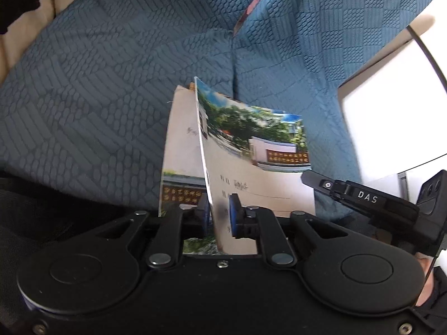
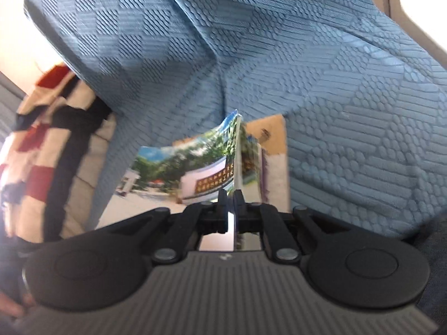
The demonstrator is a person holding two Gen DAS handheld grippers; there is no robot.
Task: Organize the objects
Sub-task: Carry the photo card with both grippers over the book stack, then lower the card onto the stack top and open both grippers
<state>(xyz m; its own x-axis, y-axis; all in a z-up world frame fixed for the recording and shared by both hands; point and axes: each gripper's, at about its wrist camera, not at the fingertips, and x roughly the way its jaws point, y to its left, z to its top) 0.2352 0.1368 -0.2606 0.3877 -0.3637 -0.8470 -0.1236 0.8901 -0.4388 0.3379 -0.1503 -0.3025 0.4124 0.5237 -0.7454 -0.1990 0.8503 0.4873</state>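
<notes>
Both your grippers angled down over blue sofa cushion (image 1: pixel 111 83), L gripper (image 1: pixel 219 213) fingers slightly apart round booklet (image 1: pixel 251 150), R gripper (image 2: pixel 230 205) nearly together on its page edge, text illegible.

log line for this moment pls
scene: booklet over blue cushion | left gripper: open, booklet sheet loose between jaws | right gripper: shut on booklet edge

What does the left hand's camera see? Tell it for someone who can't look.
The left gripper has a bent booklet standing between its fingers, its cover showing trees, blue sky and a white wall with a sign. Behind it lies a blue patterned sofa cushion. The right gripper pokes in at the right edge.
</notes>
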